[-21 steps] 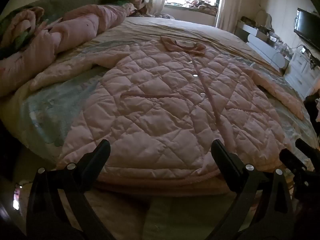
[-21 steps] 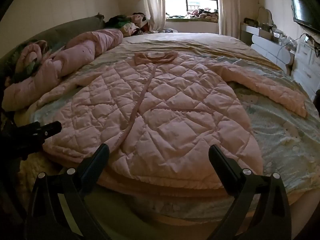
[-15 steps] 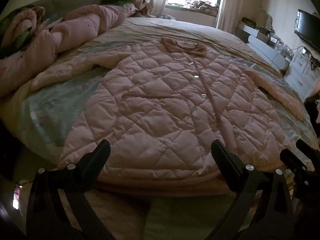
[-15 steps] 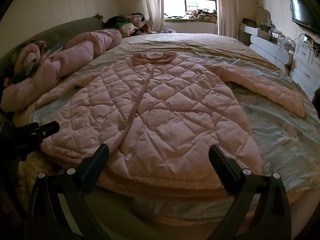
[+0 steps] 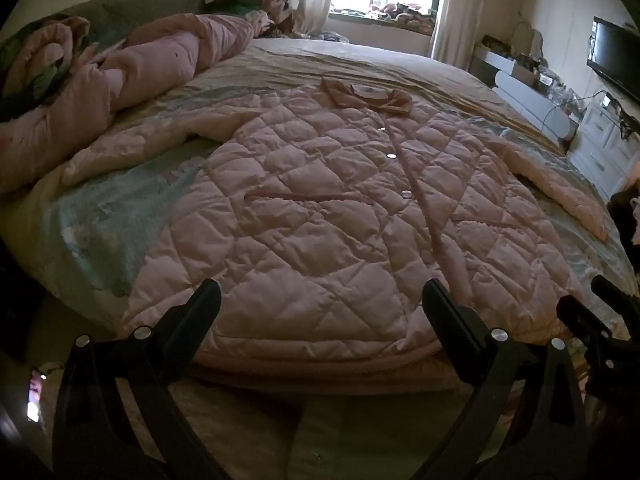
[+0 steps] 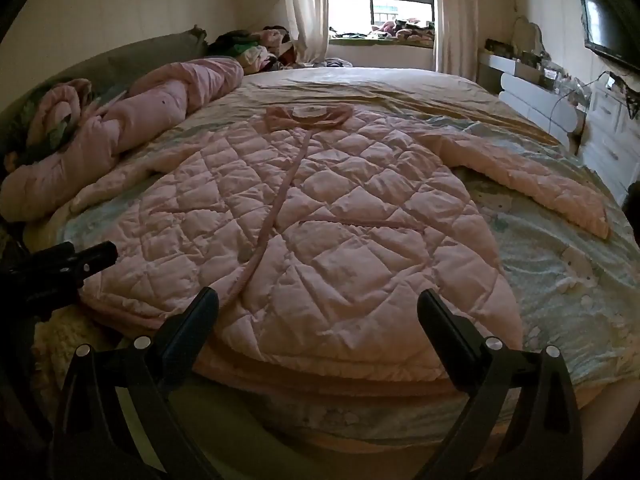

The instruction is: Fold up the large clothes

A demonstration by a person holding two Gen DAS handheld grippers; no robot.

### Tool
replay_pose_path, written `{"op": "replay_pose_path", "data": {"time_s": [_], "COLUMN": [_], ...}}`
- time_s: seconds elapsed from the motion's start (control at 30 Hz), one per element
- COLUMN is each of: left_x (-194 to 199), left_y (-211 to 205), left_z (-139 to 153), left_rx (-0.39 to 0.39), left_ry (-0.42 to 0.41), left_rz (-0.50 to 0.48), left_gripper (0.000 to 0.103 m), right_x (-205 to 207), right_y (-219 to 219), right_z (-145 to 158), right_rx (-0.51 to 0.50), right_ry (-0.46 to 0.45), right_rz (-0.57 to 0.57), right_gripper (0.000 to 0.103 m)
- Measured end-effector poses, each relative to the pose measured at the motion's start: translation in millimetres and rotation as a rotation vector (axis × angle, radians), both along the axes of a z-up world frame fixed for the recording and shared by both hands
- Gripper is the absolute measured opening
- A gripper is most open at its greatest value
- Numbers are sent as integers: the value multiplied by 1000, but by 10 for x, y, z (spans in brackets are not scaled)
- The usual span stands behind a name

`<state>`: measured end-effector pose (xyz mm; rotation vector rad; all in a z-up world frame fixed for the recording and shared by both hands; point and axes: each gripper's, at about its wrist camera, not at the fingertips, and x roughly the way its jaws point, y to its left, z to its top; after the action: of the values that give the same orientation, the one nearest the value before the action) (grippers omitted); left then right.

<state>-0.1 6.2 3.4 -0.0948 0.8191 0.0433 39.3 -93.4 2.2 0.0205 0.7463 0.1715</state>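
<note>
A large pink quilted coat (image 5: 340, 216) lies flat, front up, on the bed, collar toward the window and hem at the near edge; it also shows in the right wrist view (image 6: 320, 232). Its sleeves spread out to both sides (image 6: 552, 188). My left gripper (image 5: 320, 300) is open and empty, just short of the hem at its left half. My right gripper (image 6: 318, 306) is open and empty, just short of the hem at its right half. Each gripper shows at the edge of the other's view.
A rolled pink duvet (image 5: 132, 80) lies along the bed's left side by a dark headboard. A pile of clothes (image 6: 256, 48) sits near the window. White drawers (image 6: 608, 144) and a wall television (image 5: 616, 60) stand to the right. The bed (image 6: 560, 264) has a pale blue sheet.
Both grippers have drifted slightly; the coat looks a little farther in the right wrist view. Both stay open and empty.
</note>
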Motion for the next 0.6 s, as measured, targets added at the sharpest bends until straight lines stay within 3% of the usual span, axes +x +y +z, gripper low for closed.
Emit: {"op": "replay_pose_path", "data": {"time_s": [0.6], "left_x": [-15], "left_y": [9], "left_z": [32], "left_rx": [2], "left_ry": [-5], "left_rz": [-3], "left_gripper": [94], "right_x": [6], "right_y": [-11], "right_z": [5], "right_rx": [-14], "right_ry": [0], "right_rz": [-9], "right_gripper": [99]}}
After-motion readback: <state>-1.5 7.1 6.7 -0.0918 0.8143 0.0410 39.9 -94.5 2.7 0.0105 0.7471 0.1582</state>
